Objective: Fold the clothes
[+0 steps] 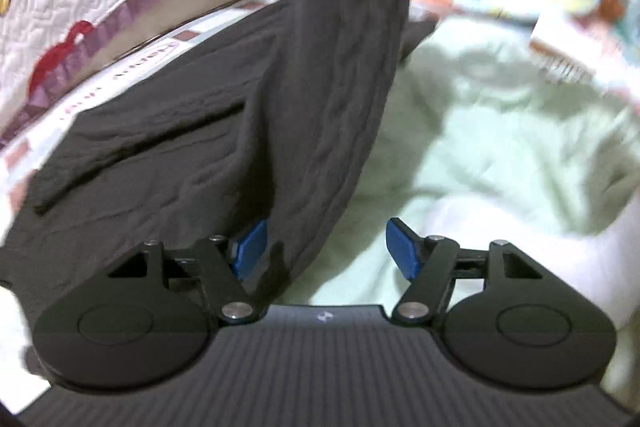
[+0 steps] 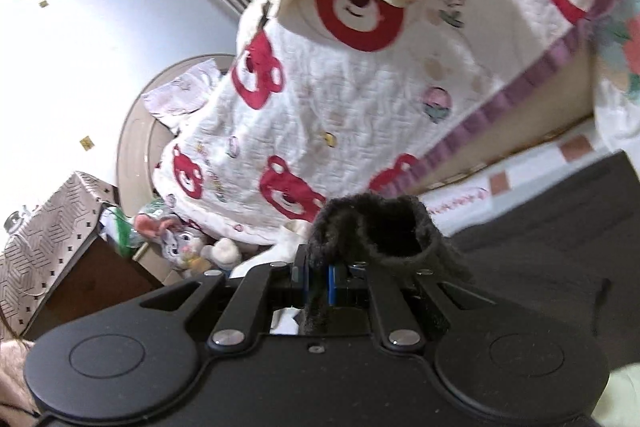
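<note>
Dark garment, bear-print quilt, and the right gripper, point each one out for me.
dark garment (image 1: 168, 163): left wrist view, on the flat part lying on the bed.
bear-print quilt (image 2: 360, 115): right wrist view, on its white quilted middle.
right gripper (image 2: 330, 281): right wrist view, between the fingertips, clamped on the garment's fuzzy edge.

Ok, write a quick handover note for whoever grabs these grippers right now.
Left hand-held gripper: open, with a raised strip of the dark garment beside its left pad, not pinched.
Right hand-held gripper: shut on a bunched edge of the garment, held up off the bed.
The rest lies spread on the pale green blanket.
Done: one edge gripped.
Left: the fold itself.
</note>
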The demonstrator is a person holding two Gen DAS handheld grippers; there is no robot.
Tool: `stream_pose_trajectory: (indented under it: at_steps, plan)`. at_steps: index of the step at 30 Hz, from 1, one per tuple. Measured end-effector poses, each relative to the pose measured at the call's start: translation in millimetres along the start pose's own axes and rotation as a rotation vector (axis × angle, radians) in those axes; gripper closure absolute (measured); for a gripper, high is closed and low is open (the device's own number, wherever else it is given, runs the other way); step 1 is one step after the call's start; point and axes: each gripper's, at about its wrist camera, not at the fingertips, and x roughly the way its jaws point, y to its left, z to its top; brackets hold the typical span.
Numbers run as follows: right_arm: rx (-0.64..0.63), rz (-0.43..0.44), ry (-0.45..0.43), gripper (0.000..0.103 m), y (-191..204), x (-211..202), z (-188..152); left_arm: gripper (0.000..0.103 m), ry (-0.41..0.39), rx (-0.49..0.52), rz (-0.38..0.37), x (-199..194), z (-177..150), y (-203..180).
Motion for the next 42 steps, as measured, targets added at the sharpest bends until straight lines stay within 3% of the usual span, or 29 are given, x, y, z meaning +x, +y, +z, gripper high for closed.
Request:
stream_pose_trajectory:
  at_steps: [4, 6, 7, 8, 10, 14, 17, 21, 22, 23, 24, 27, 29, 34, 36, 37, 38, 42]
  plan:
    - [-0.055, 0.004, 0.009, 0.092, 14, 11, 11, 0.041, 0.036, 0.095, 0.071, 0, 0, 2]
    - [-0.039, 0.017, 0.010, 0.092, 15, 14, 14, 0.060, 0.036, 0.098, 0.098, -4, 2, 6]
    - [-0.031, 0.023, 0.011, 0.092, 15, 16, 16, 0.082, 0.040, 0.076, 0.106, -5, 4, 12]
    - [-0.013, 0.034, 0.010, 0.092, 13, 15, 16, 0.095, 0.040, 0.058, 0.129, -7, 7, 17]
    - [0.024, 0.056, 0.007, 0.092, 11, 14, 15, 0.103, 0.025, 0.031, 0.185, -11, 11, 27]
    - [0.036, 0.034, 0.003, 0.092, 10, 11, 17, 0.103, -0.038, -0.040, 0.279, -36, 22, 53]
    - [0.036, -0.021, 0.019, 0.092, 8, 10, 19, 0.103, -0.084, -0.127, 0.288, -58, 28, 77]
    - [0.066, -0.058, 0.035, 0.092, -1, 13, 21, 0.097, -0.118, -0.144, 0.203, -65, 27, 75]
    - [0.066, -0.055, 0.034, 0.092, -2, 15, 22, 0.088, -0.107, -0.125, 0.177, -60, 25, 67]
    - [0.066, -0.052, 0.032, 0.092, -2, 16, 22, 0.072, -0.101, -0.114, 0.144, -53, 23, 60]
    - [0.070, -0.035, 0.031, 0.092, -1, 17, 22, 0.069, -0.101, -0.113, 0.107, -46, 20, 53]
    - [0.079, 0.015, 0.034, 0.092, 6, 26, 24, 0.067, -0.096, -0.107, 0.019, -26, 14, 31]
    - [0.080, 0.045, 0.039, 0.092, 12, 33, 26, 0.052, -0.078, -0.075, 0.084, -16, 11, 18]
    - [0.114, 0.127, 0.017, 0.092, 23, 48, 31, 0.041, -0.056, -0.012, 0.211, 7, 8, 2]
    - [0.119, 0.150, -0.005, 0.092, 27, 50, 32, 0.041, -0.055, -0.010, 0.212, 11, 10, 5]
    - [0.121, 0.158, -0.017, 0.092, 29, 50, 33, 0.054, -0.056, -0.013, 0.219, 11, 12, 9]
    - [0.123, 0.166, -0.028, 0.092, 30, 50, 33, 0.094, -0.056, -0.023, 0.226, 11, 14, 13]
    - [0.092, 0.142, -0.049, 0.092, 37, 42, 35, 0.094, -0.069, -0.125, 0.226, -3, 23, 41]
